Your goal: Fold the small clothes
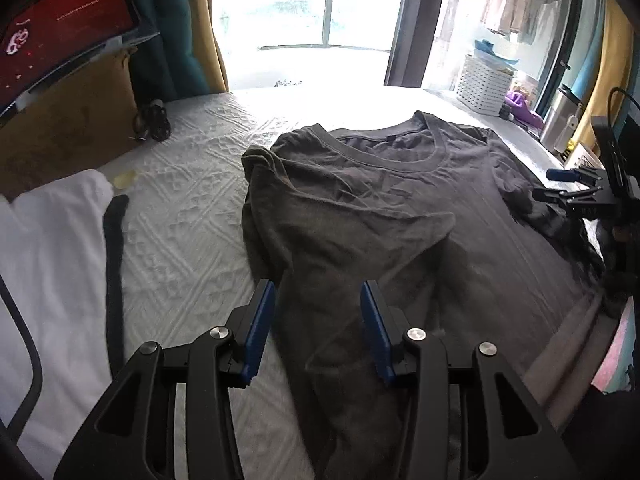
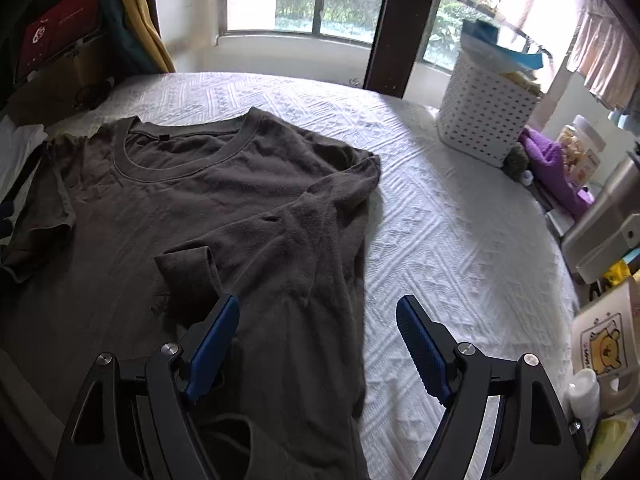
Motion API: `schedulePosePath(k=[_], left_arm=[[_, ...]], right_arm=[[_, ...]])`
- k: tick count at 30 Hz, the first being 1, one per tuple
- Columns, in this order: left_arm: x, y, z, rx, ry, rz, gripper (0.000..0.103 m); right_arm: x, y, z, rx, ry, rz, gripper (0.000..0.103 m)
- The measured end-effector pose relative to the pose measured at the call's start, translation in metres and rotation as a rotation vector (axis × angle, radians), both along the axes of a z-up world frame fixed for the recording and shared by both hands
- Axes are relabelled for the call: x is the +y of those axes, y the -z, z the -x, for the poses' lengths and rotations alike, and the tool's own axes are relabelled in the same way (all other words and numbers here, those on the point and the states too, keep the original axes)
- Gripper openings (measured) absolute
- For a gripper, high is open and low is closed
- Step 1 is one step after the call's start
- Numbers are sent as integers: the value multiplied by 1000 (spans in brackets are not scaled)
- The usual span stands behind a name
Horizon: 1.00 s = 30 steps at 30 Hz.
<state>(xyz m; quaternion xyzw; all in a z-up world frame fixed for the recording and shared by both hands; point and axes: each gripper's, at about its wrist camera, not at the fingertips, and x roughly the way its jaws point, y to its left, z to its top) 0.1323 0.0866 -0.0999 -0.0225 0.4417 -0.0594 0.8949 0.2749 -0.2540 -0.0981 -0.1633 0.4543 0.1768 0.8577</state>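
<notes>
White basket (image 2: pixel 482 120) (perforated) holds blue, yellow cloth (image 2: pixel 506 60).

My left camera sits low over the near edge of the bed (image 1: pixel 192 208), facing the window (image 1: pixel 320 12). My right camera looks the same way from nearer the bed's right edge. Both views share the dark t-shirt (image 2: pixel 192 208) and the white basket (image 2: pixel 484 120).

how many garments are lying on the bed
2: a dark grey t-shirt spread in the middle, and a white garment at its left edge. More may lie out of view.
</notes>
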Motion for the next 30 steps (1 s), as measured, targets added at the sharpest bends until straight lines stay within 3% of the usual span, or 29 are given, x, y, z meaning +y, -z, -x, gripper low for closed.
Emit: schedulePosePath(k=[6,11,15,18,22,30], left_arm=[[2,5,14,28,-13,0,44],[24,2,20,-4,-105,-7,44],[36,13,17,36,-148,-34,44],[24,22,17,71,-90,-25,44],[0,20,20,51,-9,-54,44],[-15,-15,33,-42,59,-6,44]], right_arm=[[-20,-1,1,-14,62,0,82],[-32,2,1,-6,99,-6,82],[-34,5,2,4,96,-8,82],[-29,6,6,13,73,-4,82],[-18,6,15,21,35,6,82],[-12,-23,37,-57,11,-9,82]])
